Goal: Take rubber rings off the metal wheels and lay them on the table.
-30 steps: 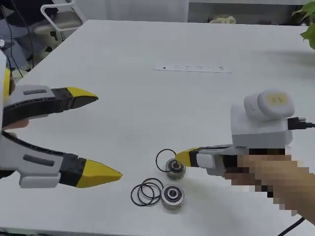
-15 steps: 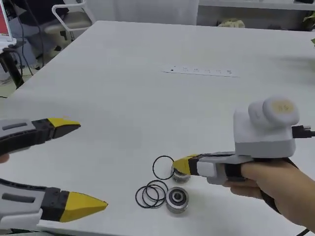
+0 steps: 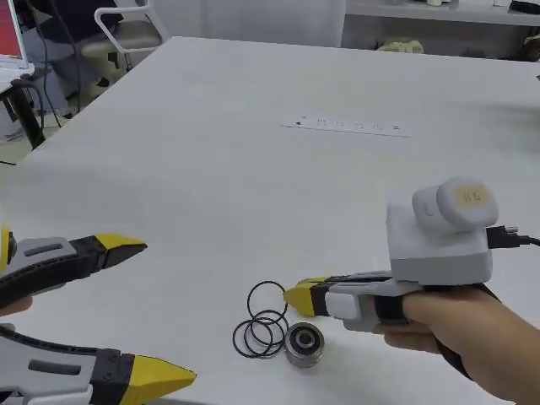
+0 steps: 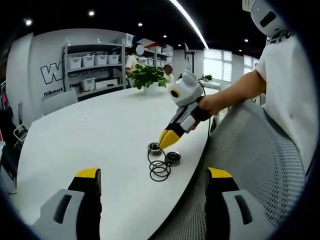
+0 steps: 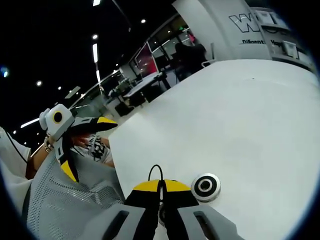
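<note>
The right claw, closed, pinches a ring above a wheel at the desk's six o'clock, loose rings at the wheel's nine; the left claw gapes empty.

Head view: a flat white socket strip lies at twelve o'clock, with a white chair at eleven. Left gripper view: leafy plant at twelve, shelves of bins at ten.
</note>
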Tool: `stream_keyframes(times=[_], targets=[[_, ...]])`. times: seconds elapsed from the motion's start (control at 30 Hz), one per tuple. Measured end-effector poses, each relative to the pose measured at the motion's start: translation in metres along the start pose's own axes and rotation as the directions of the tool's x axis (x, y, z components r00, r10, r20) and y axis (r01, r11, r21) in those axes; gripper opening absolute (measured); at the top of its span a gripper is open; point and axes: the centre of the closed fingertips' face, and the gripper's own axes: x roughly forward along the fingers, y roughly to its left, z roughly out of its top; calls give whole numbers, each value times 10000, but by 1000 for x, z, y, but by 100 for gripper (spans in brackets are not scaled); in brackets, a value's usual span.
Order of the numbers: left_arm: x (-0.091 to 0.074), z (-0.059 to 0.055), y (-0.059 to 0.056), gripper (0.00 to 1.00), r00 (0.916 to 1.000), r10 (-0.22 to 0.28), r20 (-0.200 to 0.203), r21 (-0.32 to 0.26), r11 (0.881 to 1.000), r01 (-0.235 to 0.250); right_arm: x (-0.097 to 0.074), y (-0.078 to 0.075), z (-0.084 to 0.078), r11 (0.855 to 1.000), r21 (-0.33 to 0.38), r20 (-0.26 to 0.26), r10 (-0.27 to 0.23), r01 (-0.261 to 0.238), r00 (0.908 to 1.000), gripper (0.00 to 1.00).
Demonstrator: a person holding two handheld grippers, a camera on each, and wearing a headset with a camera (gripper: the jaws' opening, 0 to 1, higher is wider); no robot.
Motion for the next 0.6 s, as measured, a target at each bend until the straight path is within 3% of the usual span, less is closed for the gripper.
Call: stream_keyframes(times=[0.4,0.6], targets=[[4,-11,-1,83,9994,-103,-323,-750,9972,78,10,8,-11,9996,-215,-279,161,-167,9995,0],[3,-10,1,83,9997,17,-264,-754,9971,-36,14,1,-21,9991,-395,-613,-165,141,9980,0]])
